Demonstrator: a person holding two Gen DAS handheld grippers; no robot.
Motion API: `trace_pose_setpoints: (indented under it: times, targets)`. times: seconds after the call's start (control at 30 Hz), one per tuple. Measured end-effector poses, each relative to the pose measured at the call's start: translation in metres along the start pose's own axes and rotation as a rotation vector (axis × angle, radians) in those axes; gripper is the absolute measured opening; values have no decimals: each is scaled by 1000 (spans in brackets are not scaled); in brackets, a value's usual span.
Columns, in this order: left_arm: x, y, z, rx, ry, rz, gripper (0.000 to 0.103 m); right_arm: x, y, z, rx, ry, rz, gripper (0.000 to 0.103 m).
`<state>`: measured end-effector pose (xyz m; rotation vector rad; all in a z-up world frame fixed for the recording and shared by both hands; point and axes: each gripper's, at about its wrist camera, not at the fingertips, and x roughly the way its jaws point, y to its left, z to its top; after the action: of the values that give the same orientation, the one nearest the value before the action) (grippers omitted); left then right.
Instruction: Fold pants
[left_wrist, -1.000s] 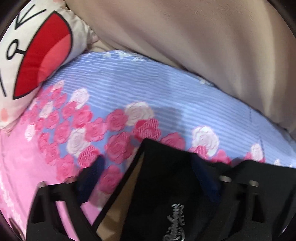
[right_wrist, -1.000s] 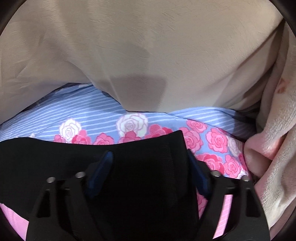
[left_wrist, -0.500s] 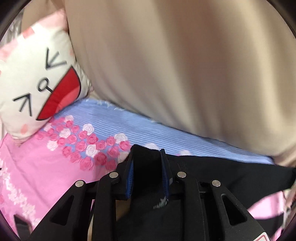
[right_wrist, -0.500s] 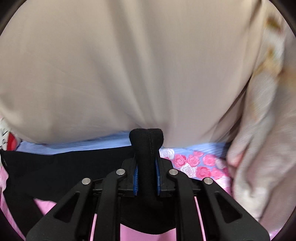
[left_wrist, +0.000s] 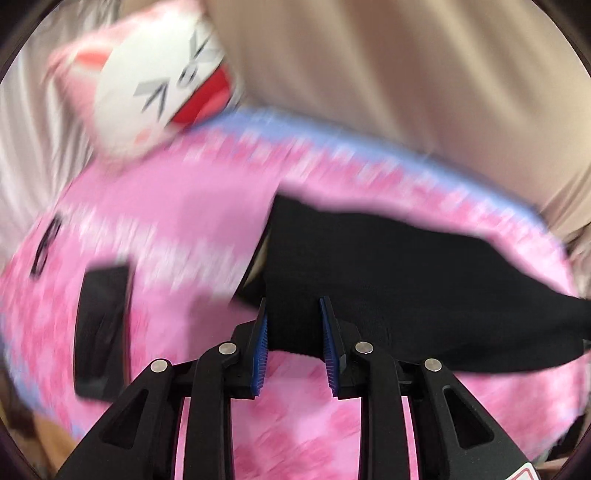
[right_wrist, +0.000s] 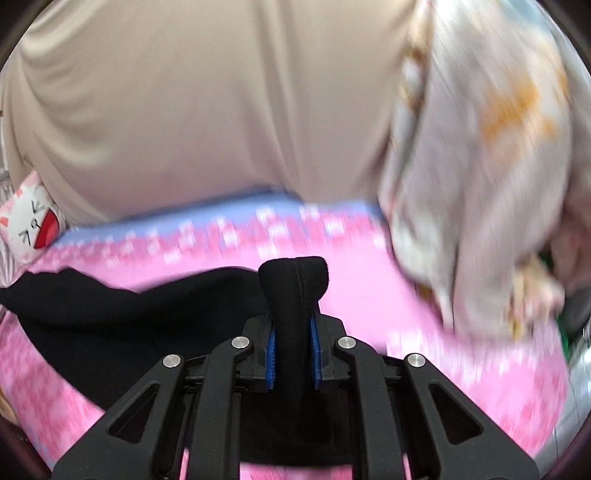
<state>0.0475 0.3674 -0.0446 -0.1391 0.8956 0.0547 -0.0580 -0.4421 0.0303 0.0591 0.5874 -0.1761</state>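
Observation:
The black pants (left_wrist: 406, 266) lie spread on a pink and blue rose-print bed cover (left_wrist: 166, 221). My left gripper (left_wrist: 293, 332) is open above the near edge of the pants, its blue pads (left_wrist: 260, 343) apart and holding nothing. My right gripper (right_wrist: 293, 347) is shut on a bunched fold of the black pants (right_wrist: 293, 280), which sticks up between its blue pads (right_wrist: 272, 350). The rest of the pants (right_wrist: 110, 306) trails off to the left in the right wrist view. Both views are motion-blurred.
A white cat-face cushion (left_wrist: 159, 92) sits at the far left of the bed. A beige curtain (right_wrist: 203, 110) hangs behind the bed. A crumpled pale blanket (right_wrist: 480, 166) lies at the right. A black flat object (left_wrist: 99, 325) lies on the cover at the left.
My left gripper has opened, let go of the pants and pulled back. My right gripper stays shut on its fold and has drawn back from the curtain.

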Motion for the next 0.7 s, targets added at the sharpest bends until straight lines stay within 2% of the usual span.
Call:
trace_pose_setpoints:
  times: [0.07,0.2,0.3,0.37,0.4,0.43,0.47,0.5,0.57,0.63,0.7]
  targets:
    - [28,10,-17,-35,63,26,23,0,-7,-26,34,36,2,13]
    - [48,17,-26,-74,91,37,23,9,-21,-47,56,66,-7,13]
    - [47,19,-20,-94,88,42,24,9,-23,-43,63,27,14,13]
    - [46,19,-17,-92,101,47,27,-6,-15,-30,30,-32,44,15]
    - [43,17,-19,-83,109,61,29,-11,-10,-28,9,-39,44,20]
    - [38,17,-21,-70,113,78,30,-17,-6,-28,-25,-28,37,39]
    - [31,18,-23,-65,100,91,36,-21,-3,-36,-55,20,41,60]
    - [25,19,-26,-64,88,111,40,-23,-4,-44,-65,50,23,65]
    - [3,25,-28,-71,44,195,41,-34,-13,-65,-66,108,-20,64]
    - [-19,30,-23,-104,8,222,41,-52,-24,-78,-33,111,-49,68]
    - [-35,22,-11,-110,-35,228,41,-75,-37,-77,51,45,-41,88]
